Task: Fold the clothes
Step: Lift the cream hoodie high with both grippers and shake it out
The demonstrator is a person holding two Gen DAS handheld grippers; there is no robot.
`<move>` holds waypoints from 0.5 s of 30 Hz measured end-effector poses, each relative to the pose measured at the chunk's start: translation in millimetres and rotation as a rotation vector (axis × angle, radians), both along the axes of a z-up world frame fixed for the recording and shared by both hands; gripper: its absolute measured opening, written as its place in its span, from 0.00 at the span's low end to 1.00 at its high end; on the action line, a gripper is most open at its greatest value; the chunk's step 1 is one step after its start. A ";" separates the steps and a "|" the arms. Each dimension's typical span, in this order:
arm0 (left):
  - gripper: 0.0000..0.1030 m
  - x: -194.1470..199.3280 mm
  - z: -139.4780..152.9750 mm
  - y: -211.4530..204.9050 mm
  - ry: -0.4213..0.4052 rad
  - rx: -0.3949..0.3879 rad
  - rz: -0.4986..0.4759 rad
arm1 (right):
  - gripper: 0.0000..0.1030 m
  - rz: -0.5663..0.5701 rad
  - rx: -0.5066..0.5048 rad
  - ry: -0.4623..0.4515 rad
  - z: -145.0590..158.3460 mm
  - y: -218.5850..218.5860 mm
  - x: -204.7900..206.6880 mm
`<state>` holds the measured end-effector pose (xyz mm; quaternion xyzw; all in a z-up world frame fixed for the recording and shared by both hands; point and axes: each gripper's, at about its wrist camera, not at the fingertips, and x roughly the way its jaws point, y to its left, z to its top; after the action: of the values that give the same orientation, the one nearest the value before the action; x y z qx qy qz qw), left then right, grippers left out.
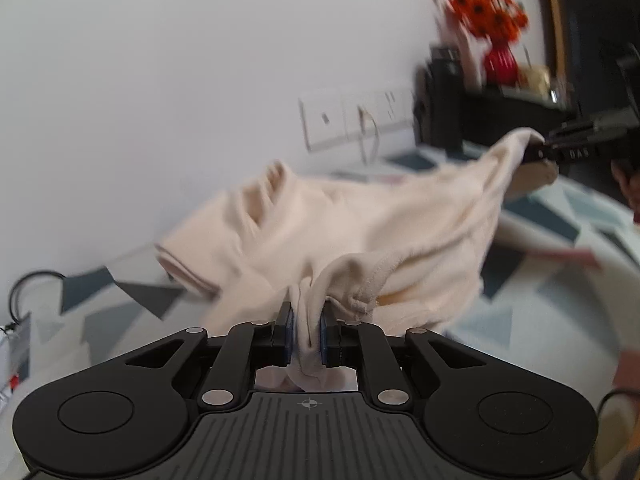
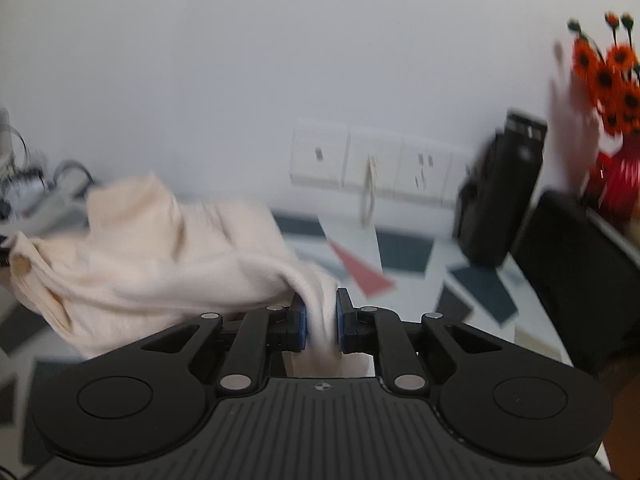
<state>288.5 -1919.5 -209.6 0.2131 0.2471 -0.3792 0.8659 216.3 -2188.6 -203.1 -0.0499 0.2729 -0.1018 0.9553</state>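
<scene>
Cream garment (image 1: 340,224) hangs bunched in mid-air above the patterned tabletop (image 1: 540,304), pinched at opposite ends by the clamped left gripper (image 1: 307,330) and right gripper (image 2: 321,322), apparently needing spreading flat before any fold.

A: From where does the left wrist view look?

B: From just behind the left claw (image 1: 307,330), low over the patterned counter (image 1: 560,300), facing the white wall (image 1: 180,80). The cream cloth (image 1: 340,224) is very near the lens.

A: And the right one?

B: Also from behind its own claw (image 2: 321,322), facing the same wall. Both views share the wall sockets (image 2: 372,164), the orange flowers (image 1: 486,10) and the cloth. The left view also catches the right claw (image 1: 538,152) at its right edge.
</scene>
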 end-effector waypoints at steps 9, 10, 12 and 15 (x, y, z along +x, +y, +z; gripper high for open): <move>0.64 -29.1 -37.9 -2.0 -0.103 0.273 -0.191 | 0.13 -0.018 0.027 0.134 -40.7 -10.6 -13.4; 0.68 -34.1 -40.6 -1.3 -0.120 0.298 -0.221 | 0.13 -0.018 0.033 0.134 -41.8 -10.7 -13.6; 0.76 -44.1 -46.4 -1.8 -0.172 0.344 -0.270 | 0.13 -0.013 0.042 0.135 -43.5 -10.8 -11.9; 0.78 -46.2 -51.0 -7.2 -0.250 0.371 -0.260 | 0.13 -0.005 0.047 0.139 -46.2 -10.8 -10.8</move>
<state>242.3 -1926.7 -260.6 0.4434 0.1738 -0.4063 0.7798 205.5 -2199.4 -249.4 -0.0337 0.3409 -0.0938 0.9348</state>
